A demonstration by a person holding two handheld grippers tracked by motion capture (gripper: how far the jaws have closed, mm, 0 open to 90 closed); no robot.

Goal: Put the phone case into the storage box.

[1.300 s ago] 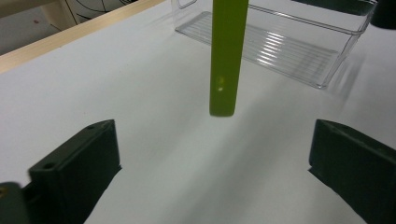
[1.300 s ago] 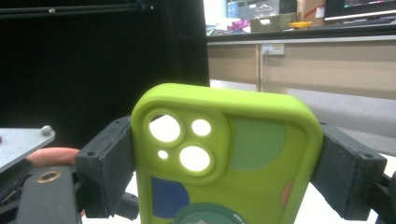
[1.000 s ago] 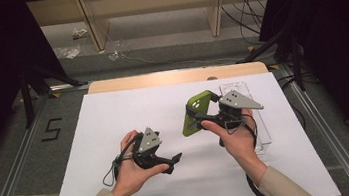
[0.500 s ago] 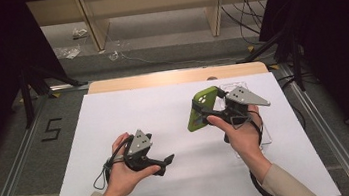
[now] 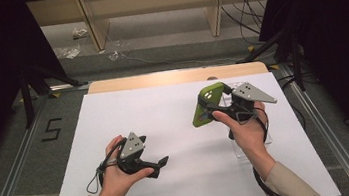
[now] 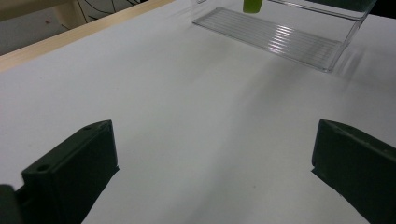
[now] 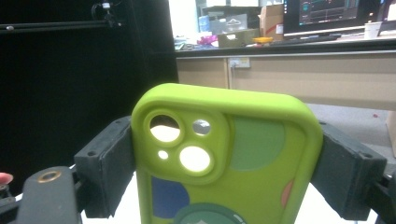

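The right gripper holds a lime-green phone case raised above the white table, its jaws pressed against the case's two long edges just below the camera cut-outs, as the right gripper view shows; the case stands nearly upright, its back with coloured circles facing that camera. It looks like a light, soft silicone shell, so it should flex under a hard squeeze and may slip or buckle; the long edges near the stiffer camera corner seem the best place to grip. The left gripper rests low on the table, jaws spread wide and empty. A clear plastic stand, probably a phone holder, lies beyond it.
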